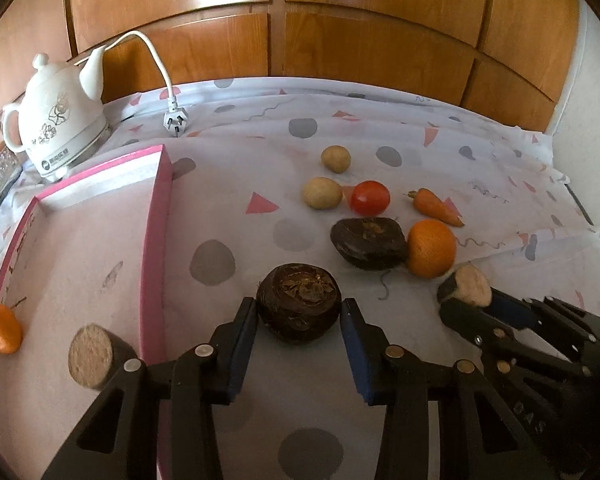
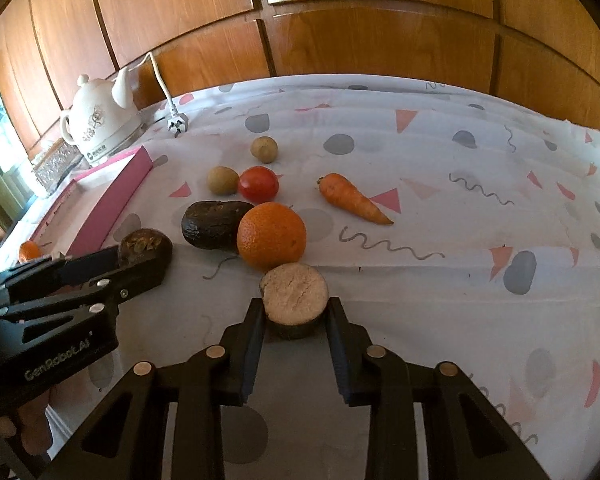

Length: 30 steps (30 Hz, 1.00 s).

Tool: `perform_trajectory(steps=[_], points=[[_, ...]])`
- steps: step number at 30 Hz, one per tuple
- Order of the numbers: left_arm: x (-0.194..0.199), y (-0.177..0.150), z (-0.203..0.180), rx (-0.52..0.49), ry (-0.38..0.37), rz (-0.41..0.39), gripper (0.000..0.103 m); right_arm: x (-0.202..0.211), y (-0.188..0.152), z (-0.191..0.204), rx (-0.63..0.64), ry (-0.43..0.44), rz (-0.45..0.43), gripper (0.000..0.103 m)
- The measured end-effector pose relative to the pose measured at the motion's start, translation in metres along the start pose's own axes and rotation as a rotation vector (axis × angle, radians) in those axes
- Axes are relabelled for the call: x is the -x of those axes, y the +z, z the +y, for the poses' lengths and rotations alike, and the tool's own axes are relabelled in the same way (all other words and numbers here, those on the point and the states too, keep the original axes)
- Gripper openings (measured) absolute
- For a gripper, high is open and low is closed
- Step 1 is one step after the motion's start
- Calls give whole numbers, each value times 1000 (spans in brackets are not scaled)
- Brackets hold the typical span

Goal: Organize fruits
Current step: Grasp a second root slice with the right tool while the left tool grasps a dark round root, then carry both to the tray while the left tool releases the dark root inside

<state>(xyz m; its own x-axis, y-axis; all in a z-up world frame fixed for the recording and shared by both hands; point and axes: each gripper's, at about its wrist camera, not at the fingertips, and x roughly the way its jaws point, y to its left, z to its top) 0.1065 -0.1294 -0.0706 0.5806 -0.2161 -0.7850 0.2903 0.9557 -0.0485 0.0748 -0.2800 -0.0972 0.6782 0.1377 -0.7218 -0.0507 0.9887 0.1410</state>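
My left gripper (image 1: 299,312) has its jaws on both sides of a round dark taro (image 1: 299,302) on the cloth, just right of the pink box (image 1: 156,240); it looks shut on it. My right gripper (image 2: 296,312) is shut on a cut taro piece (image 2: 294,294) with a pale face, next to the big orange (image 2: 271,235). Inside the box lie a small orange (image 1: 2,327) and another cut taro piece (image 1: 91,356). A dark taro (image 2: 214,224), a tomato (image 2: 258,186), two potatoes (image 2: 223,180) (image 2: 264,149) and a carrot (image 2: 352,199) lie on the cloth.
A white electric kettle (image 1: 58,120) stands at the back left with its cord and plug (image 1: 175,120) on the cloth. A glass box (image 2: 56,166) sits beside it. Wooden cabinet doors (image 2: 340,40) back the table. The patterned cloth (image 2: 480,300) stretches to the right.
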Motion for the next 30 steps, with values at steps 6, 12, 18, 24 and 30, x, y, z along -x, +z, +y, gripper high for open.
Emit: perform_trajectory(steps=[6,12,18,24,30], points=[[8,-10,-3,-5,-6,-4,42,-1,-1,0,5,-1,-4,31],[21,-13,-3,16,-6,-12,42,-1,-2,1,10,-8,-10,31],[38,-15,4,43,-7,-20,43,-1,-3,2,17,-16,-16,31],[57,-19,14,63,3,-49,43,-1,-3,4,27,-26,-18,31],[76,-24,36,111,13,-74,43,-1,-3,8,48,-52,-13,30]])
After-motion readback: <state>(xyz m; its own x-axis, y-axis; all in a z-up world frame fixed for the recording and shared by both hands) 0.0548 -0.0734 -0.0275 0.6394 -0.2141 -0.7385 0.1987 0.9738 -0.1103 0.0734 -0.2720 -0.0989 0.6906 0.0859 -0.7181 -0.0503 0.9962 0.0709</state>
